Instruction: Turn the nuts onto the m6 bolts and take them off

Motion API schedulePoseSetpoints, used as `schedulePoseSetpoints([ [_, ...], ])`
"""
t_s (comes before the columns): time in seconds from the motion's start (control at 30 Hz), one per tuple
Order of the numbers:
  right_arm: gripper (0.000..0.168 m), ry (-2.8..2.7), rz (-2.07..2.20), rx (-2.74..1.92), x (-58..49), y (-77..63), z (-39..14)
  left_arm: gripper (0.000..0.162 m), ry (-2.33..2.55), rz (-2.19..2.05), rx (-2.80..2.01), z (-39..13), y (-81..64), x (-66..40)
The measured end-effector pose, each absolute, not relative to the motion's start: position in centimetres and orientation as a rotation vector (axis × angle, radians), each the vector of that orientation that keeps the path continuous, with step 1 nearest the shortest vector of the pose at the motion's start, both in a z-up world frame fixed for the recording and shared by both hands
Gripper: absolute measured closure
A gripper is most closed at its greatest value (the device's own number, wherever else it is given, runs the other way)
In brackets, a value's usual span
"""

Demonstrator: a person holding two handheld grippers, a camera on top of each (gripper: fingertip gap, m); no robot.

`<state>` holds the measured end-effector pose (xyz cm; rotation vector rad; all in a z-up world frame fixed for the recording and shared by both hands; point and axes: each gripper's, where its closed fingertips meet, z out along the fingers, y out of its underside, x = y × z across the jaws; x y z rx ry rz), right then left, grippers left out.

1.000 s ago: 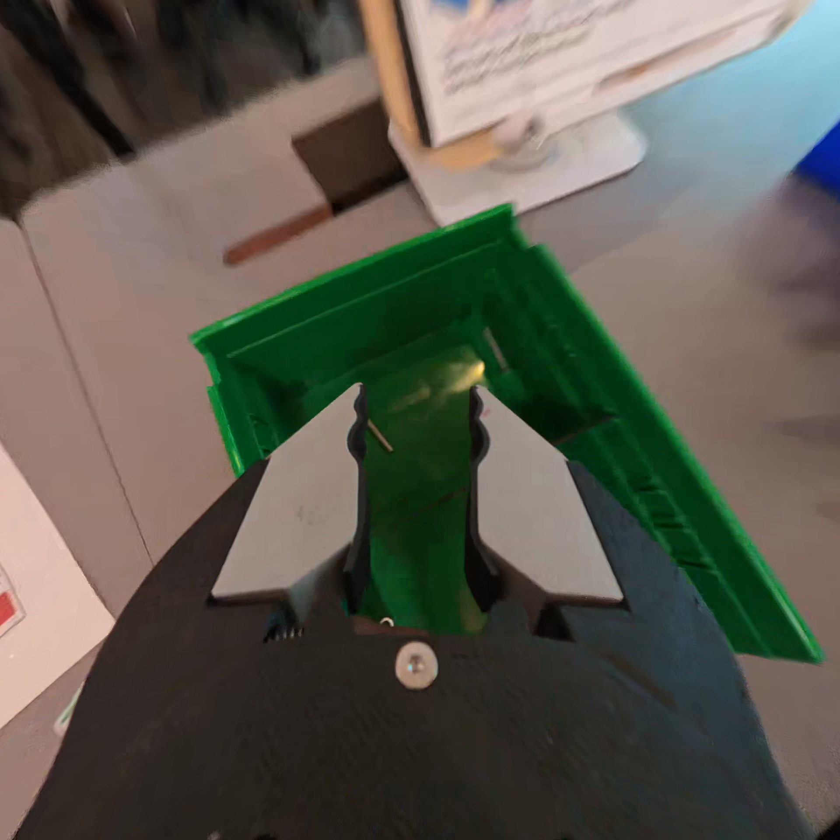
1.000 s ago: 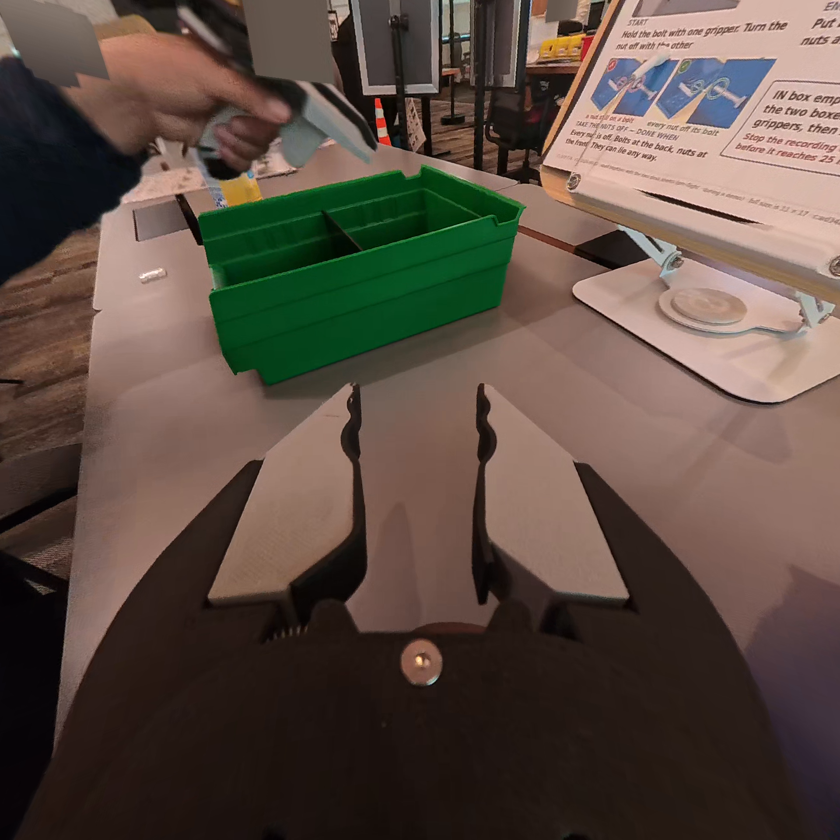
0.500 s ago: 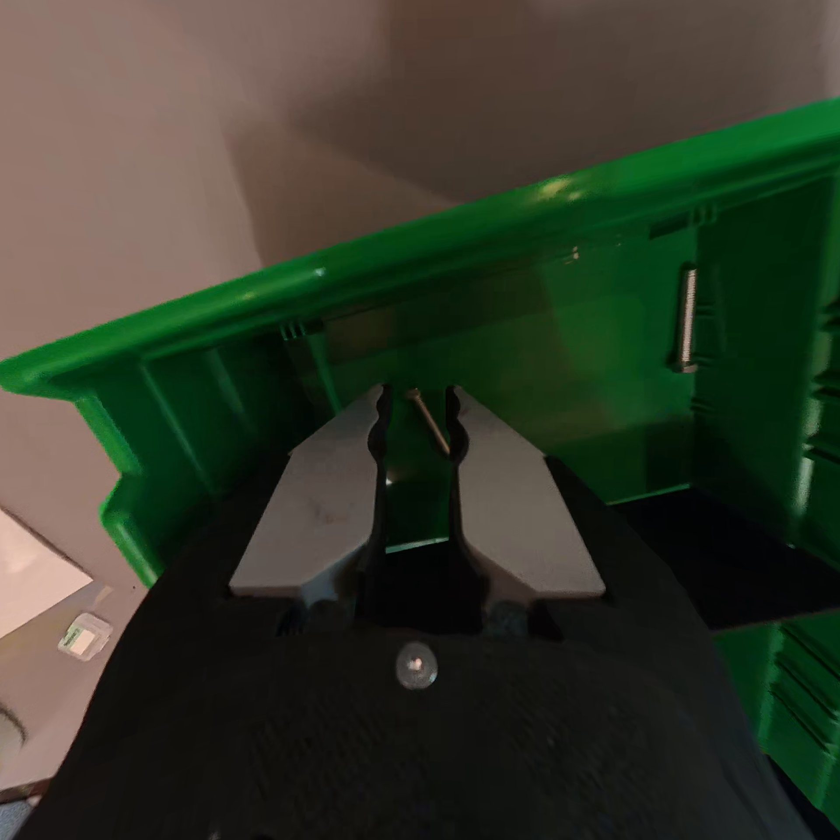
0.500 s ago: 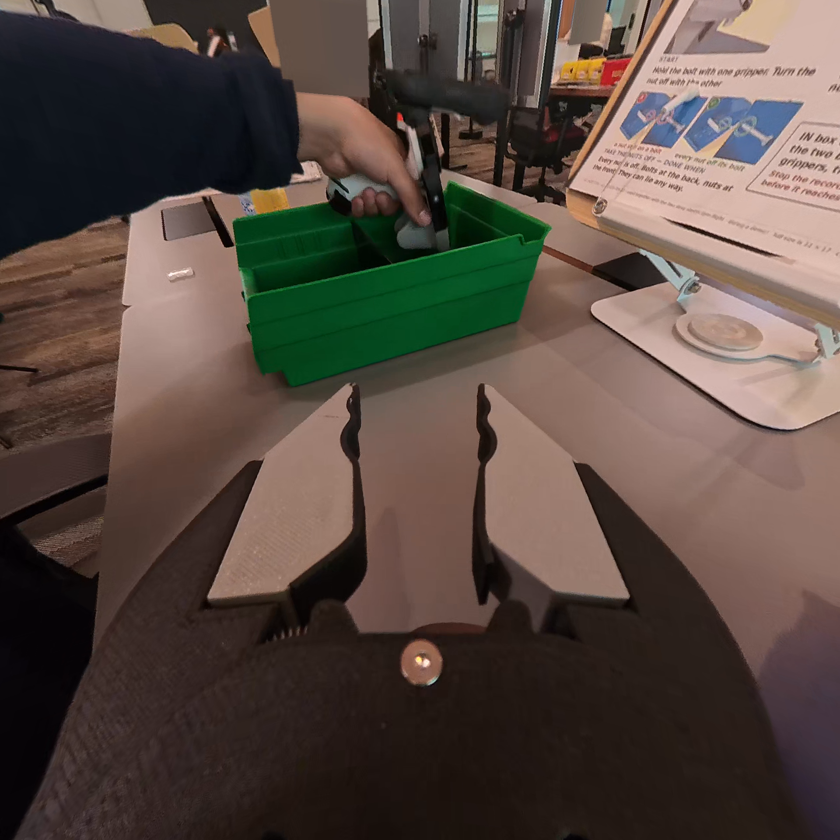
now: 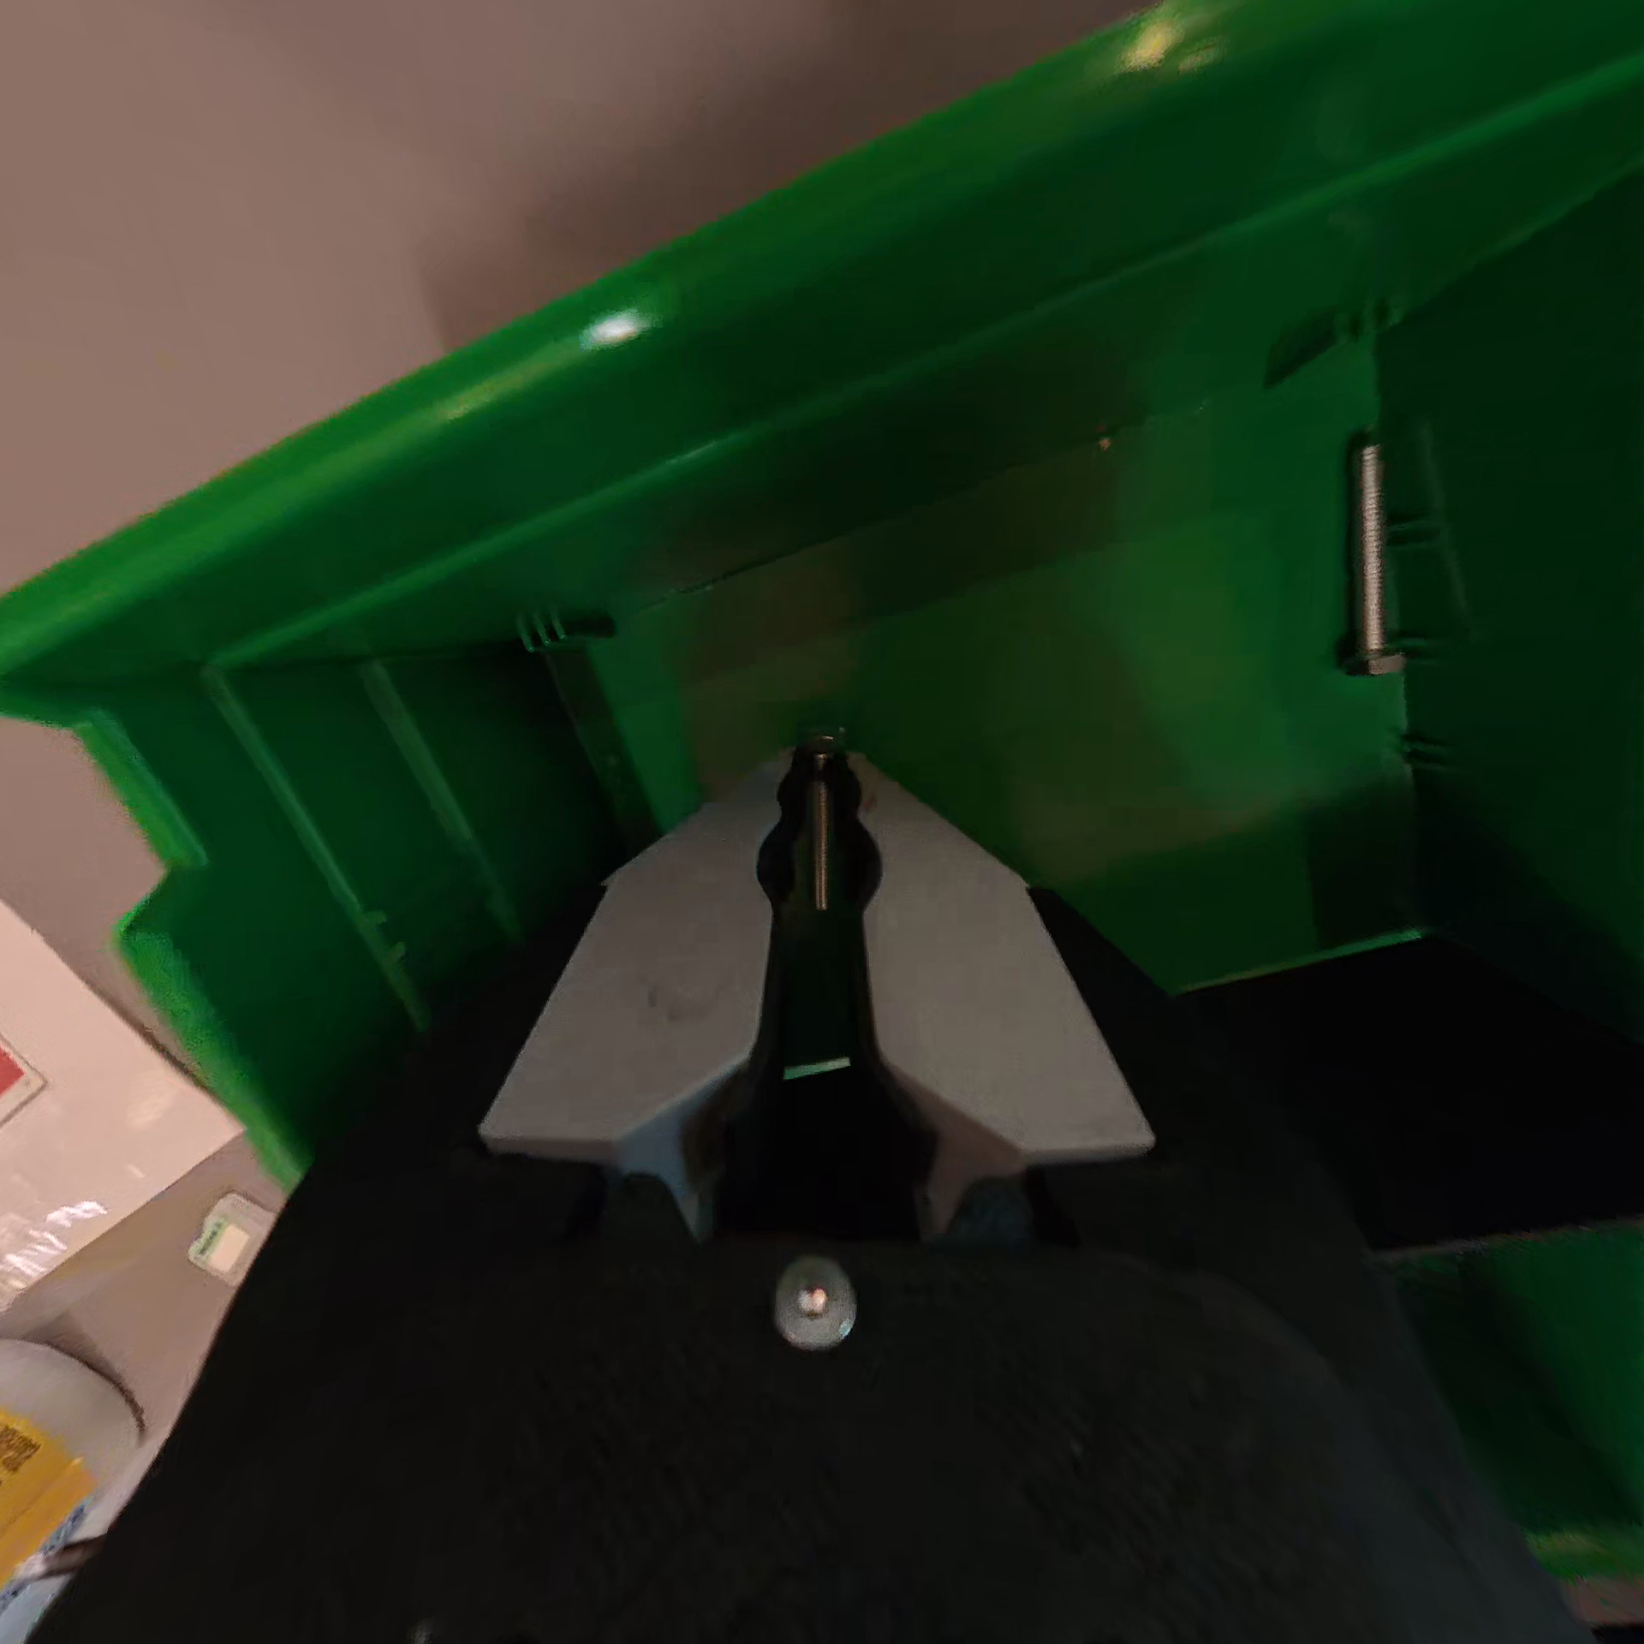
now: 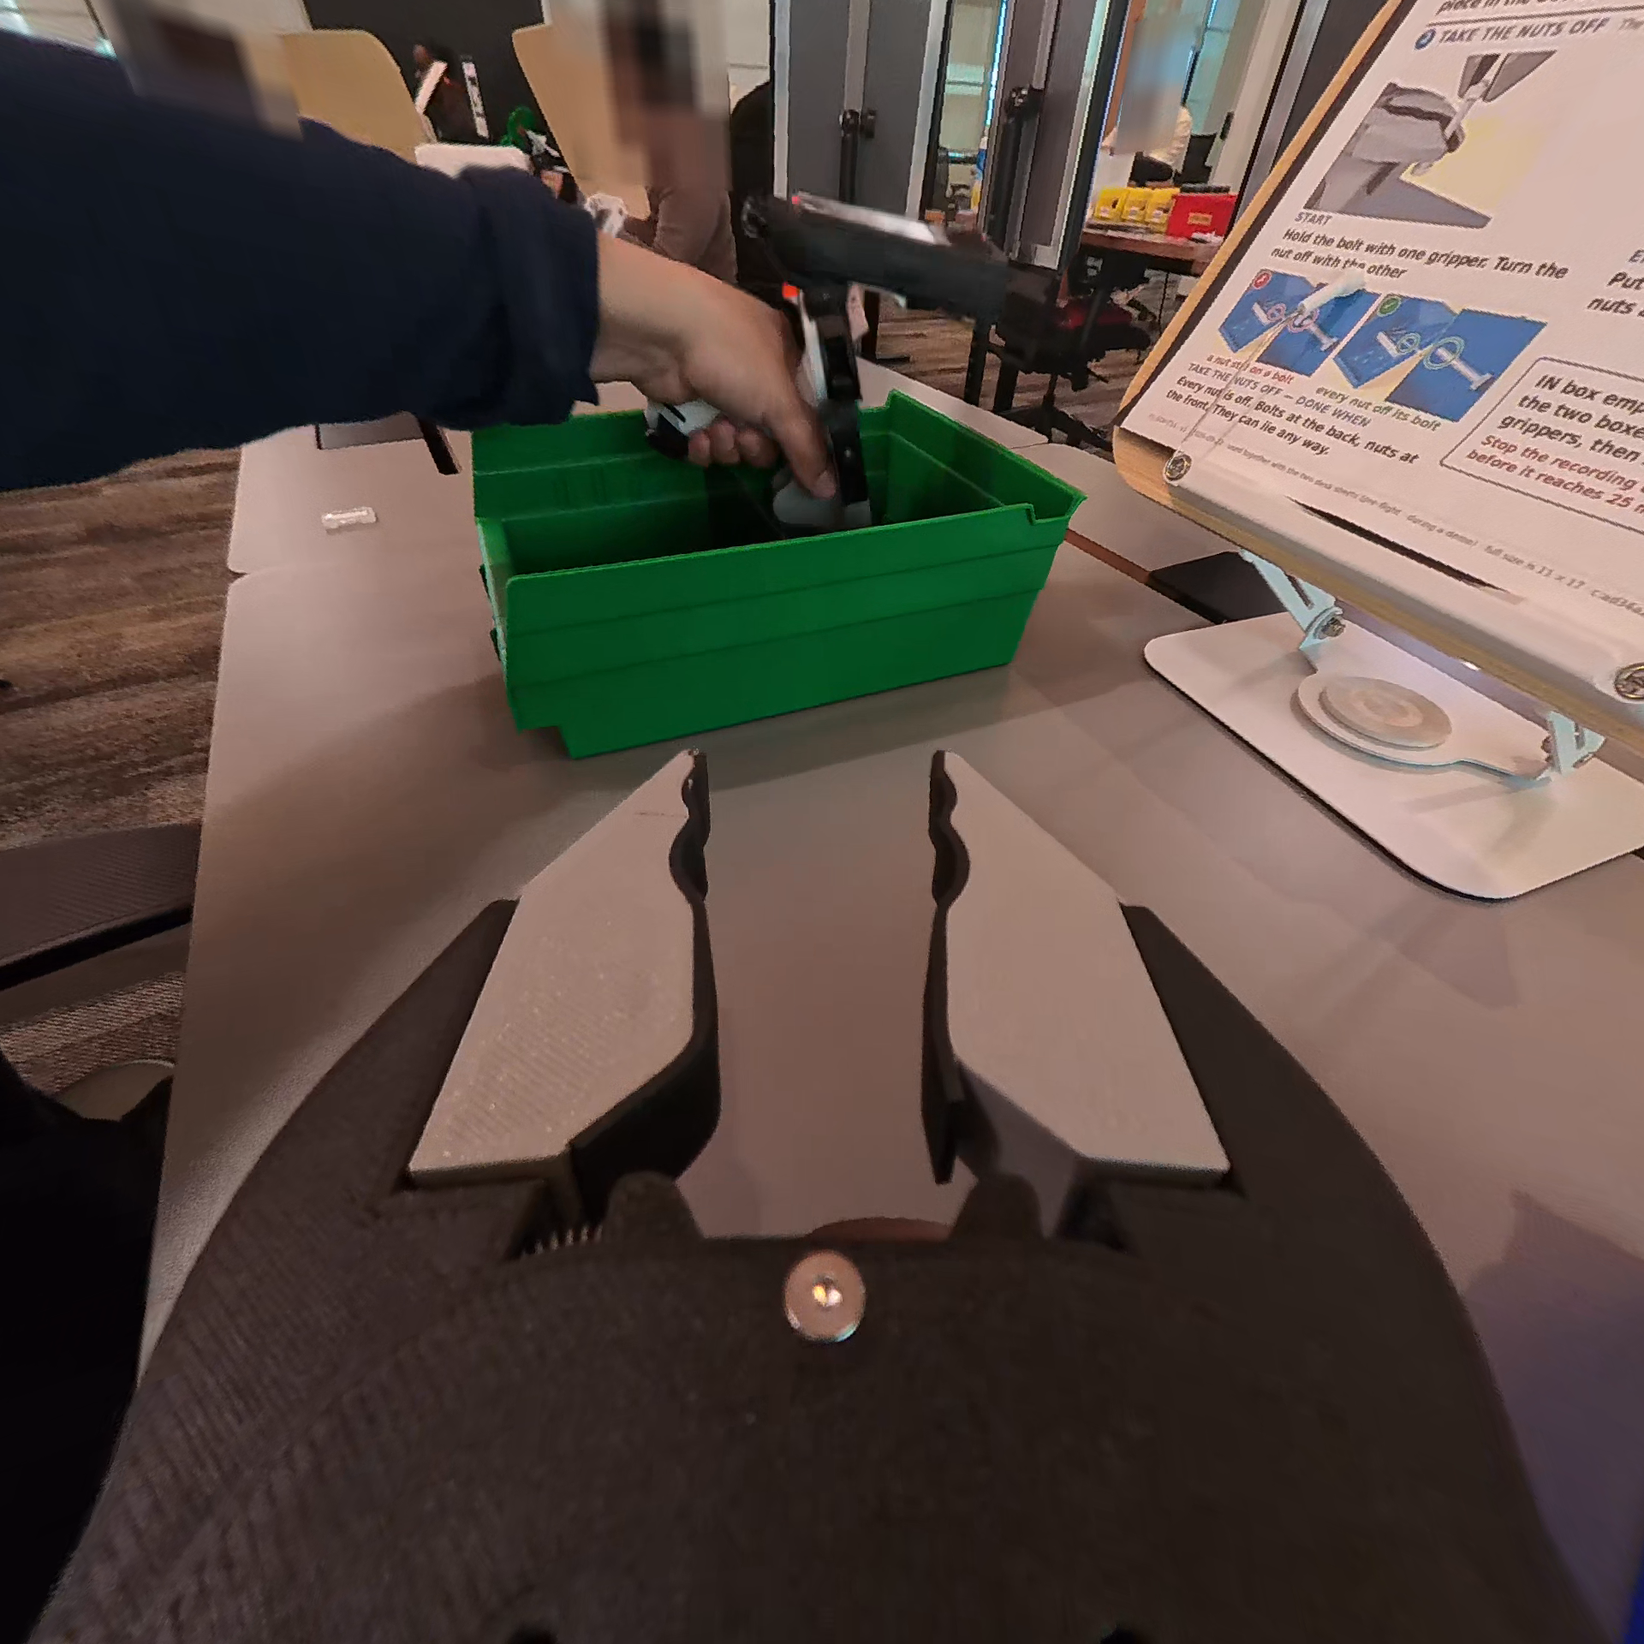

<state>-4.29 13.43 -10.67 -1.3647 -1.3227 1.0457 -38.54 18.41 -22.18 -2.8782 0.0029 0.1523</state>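
A green bin point(image 6: 774, 623) stands on the grey table point(image 6: 356, 801). In the left wrist view my left gripper point(image 5: 823, 761) is down inside the bin point(image 5: 890, 374), near its far wall. Its jaws are closed on a thin bolt point(image 5: 818, 841) that lies lengthwise between the fingertips. A second bolt point(image 5: 1370, 552) lies on the bin floor against the right wall. No nut shows. In the right wrist view a hand holds the left gripper point(image 6: 836, 498) in the bin. My right gripper point(image 6: 814, 774) is open and empty, over the table in front of the bin.
A black divider point(image 5: 1423, 1023) splits the bin. An instruction board point(image 6: 1423, 356) on a white stand point(image 6: 1423, 801) sits to the right of the bin. A small white item point(image 6: 347, 516) lies at the table's far left. A white sheet point(image 5: 71, 1112) lies outside the bin. About 35 centimeters separates my left fingertips from my right.
My left gripper went down into the bin, reached the far wall and closed its jaws on the thin bolt. My right gripper stayed open and moved slightly closer to the bin.
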Motion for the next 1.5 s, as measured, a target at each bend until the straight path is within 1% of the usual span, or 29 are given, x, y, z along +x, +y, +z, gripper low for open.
schedulePoseSetpoints([
  [0.1,0.122,-1.326,1.048,-1.383,-4.4,13.8,-11.1,0.157,0.067,0.193,-2.721,-18.7,19.4,-38.0],
  [0.2,0.123,-1.321,1.082,-1.397,-4.4,14.1,-11.2,0.157,0.185,0.085,-2.531,-14.0,20.2,-34.1],
  [0.33,0.127,-1.307,1.246,-1.426,-4.5,13.9,-11.0,0.157,0.377,-0.174,-2.231,-8.0,19.8,-23.7],
  [0.4,0.126,-1.279,1.341,-1.454,-4.7,14.0,-10.9,0.158,0.457,-0.302,-2.071,-5.9,18.8,-17.6],
  [0.47,0.124,-1.247,1.431,-1.476,-4.9,14.0,-10.8,0.158,0.5,-0.376,-1.943,-4.9,17.7,-12.5],
  [0.6,0.125,-1.162,1.59,-1.441,-5.0,13.9,-9.5,0.158,0.479,-0.564,-1.769,-4.5,15.7,-5.8],
  [0.63,0.129,-1.158,1.608,-1.431,-5.0,13.9,-9.4,0.159,0.459,-0.597,-1.743,-4.6,15.5,-5.0],
  [0.73,0.133,-1.157,1.642,-1.402,-4.8,13.6,-9.1,0.158,0.428,-0.639,-1.726,-5.7,15.2,-3.8],
  [0.77,0.137,-1.163,1.658,-1.394,-4.8,13.5,-9.0,0.158,0.419,-0.644,-1.723,-6.0,15.1,-3.6],
  [0.9,0.166,-1.188,1.734,-1.386,-4.8,12.8,-9.0,0.158,0.354,-0.741,-1.698,-6.7,14.8,-3.4],
  [1.07,0.166,-1.249,1.735,-1.422,-5.1,12.4,-10.1,0.158,0.296,-0.784,-1.689,-7.7,14.4,-3.8],
  [1.2,0.166,-1.335,1.582,-1.479,-5.3,12.7,-11.7,0.157,0.284,-0.804,-1.745,-9.3,14.2,-4.4],
  [1.27,0.166,-1.381,1.443,-1.536,-5.1,13.6,-12.9,0.143,0.277,-0.794,-1.803,-10.5,14.0,-5.0],
  [1.33,0.166,-1.467,1.184,-1.615,-4.5,15.2,-15.3,0.131,0.283,-0.76,-1.875,-11.7,13.4,-5.9],
  [1.37,0.166,-1.521,1.029,-1.65,-4.0,16.2,-16.8,0.127,0.298,-0.735,-1.902,-12.0,12.9,-6.4],
  [1.43,0.166,-1.633,0.764,-1.713,-2.9,17.5,-19.5,0.127,0.35,-0.639,-1.968,-11.9,11.4,-8.3],
  [1.5,0.166,-1.72,0.65,-1.75,-2.2,17.4,-21.2,0.135,0.347,-0.576,-1.961,-9.3,9.7,-10.7],
])
